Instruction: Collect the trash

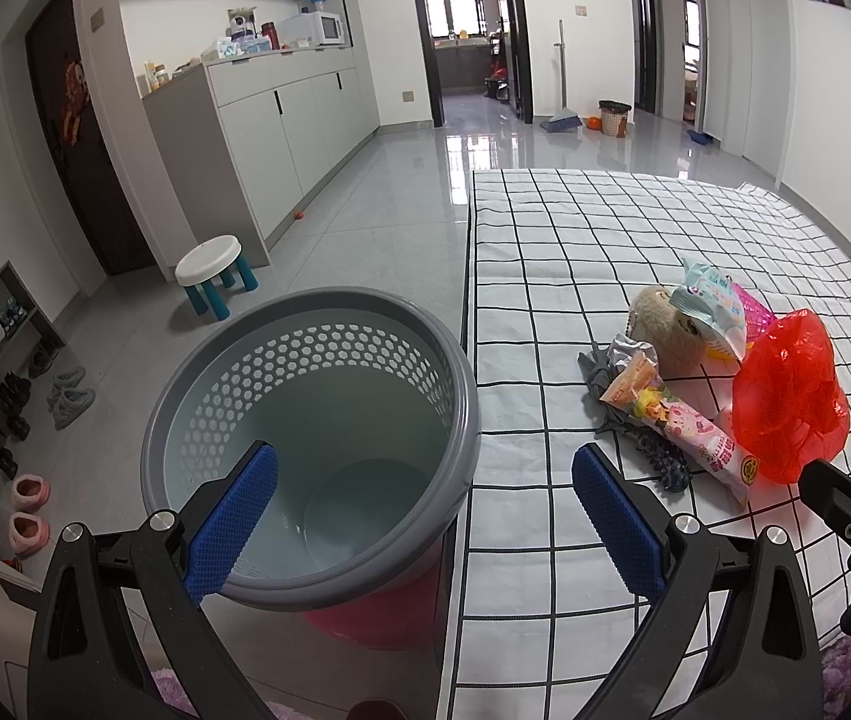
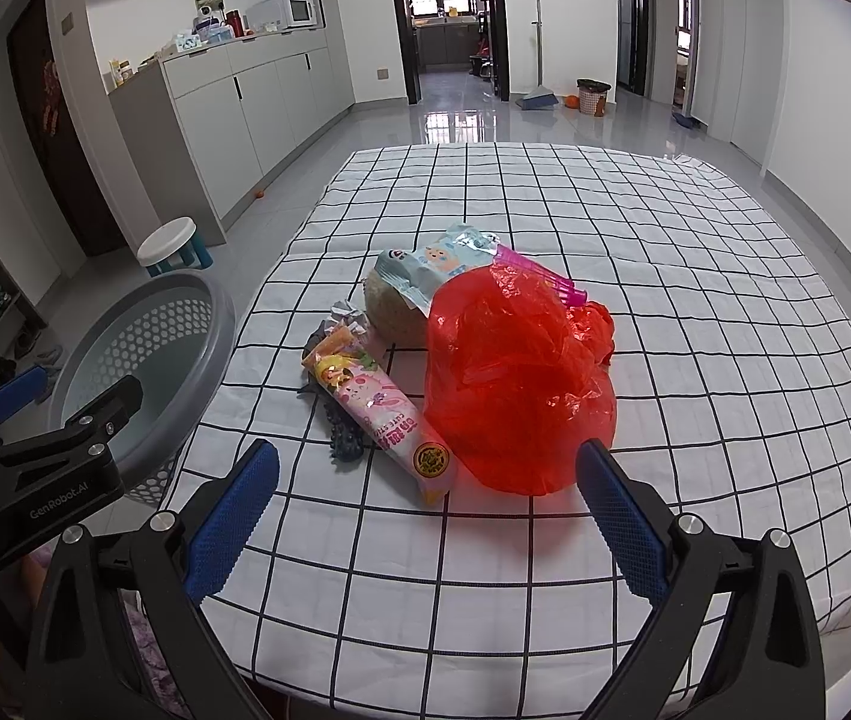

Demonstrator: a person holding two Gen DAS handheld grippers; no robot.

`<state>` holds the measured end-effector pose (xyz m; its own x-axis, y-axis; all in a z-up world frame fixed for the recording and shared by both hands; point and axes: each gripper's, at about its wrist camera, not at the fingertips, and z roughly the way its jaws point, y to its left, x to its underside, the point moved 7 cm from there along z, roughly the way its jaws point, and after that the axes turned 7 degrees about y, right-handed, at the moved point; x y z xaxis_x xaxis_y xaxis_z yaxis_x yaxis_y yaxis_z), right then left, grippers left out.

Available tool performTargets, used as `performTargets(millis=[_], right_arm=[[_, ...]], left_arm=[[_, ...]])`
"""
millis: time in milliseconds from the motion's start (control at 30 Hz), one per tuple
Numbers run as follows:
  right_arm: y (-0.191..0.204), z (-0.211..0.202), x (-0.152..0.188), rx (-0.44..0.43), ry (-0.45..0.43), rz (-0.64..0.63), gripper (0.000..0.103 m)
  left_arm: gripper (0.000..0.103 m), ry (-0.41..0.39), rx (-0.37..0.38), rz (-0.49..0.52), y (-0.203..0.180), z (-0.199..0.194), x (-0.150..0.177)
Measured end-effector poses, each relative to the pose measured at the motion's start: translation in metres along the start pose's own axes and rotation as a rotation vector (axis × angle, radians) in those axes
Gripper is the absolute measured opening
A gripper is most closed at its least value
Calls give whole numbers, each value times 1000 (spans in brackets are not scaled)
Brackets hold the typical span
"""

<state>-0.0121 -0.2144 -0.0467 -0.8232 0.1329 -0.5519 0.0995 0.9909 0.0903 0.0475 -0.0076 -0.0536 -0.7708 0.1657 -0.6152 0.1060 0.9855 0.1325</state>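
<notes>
Table [image 2: 545, 600]: carried a white cloth with a black grid; all the trash lay in one heap near its middle, within reach of both grippers.
Basket [image 1: 311, 312]: a grey perforated bin stood on the floor, just beside the table's left edge and apparently empty, so that items could be carried a short way sideways and dropped in.
Red plastic bag [image 2: 515, 384]: the largest piece, crumpled, sat at the near right of the heap, directly ahead of the right gripper, which judged it the likely first pick.
Plush toy [image 2: 392, 312]: a brown, fuzzy lump lay behind the wrappers, half covered (possibly not trash at all).
Pink snack wrapper [image 2: 383, 414]: lay flat, its end pointing toward the camera, just left of the bag and over a dark crumpled item too indistinct to name.
Blue-white packet [image 2: 431, 264]: rested on top of the plush toy.
Right gripper [image 2: 425, 492]: jaws spread wide, empty, short of the heap.
Left gripper [image 1: 425, 498]: jaws likewise wide, empty, over the basket's rim.
</notes>
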Motion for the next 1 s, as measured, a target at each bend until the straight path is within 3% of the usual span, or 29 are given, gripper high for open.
performTargets(millis=[1000], right_arm=[[-10,-2,1,-38,3,27,95]], left_arm=[[97,-6,3,-2,0,0,-1]])
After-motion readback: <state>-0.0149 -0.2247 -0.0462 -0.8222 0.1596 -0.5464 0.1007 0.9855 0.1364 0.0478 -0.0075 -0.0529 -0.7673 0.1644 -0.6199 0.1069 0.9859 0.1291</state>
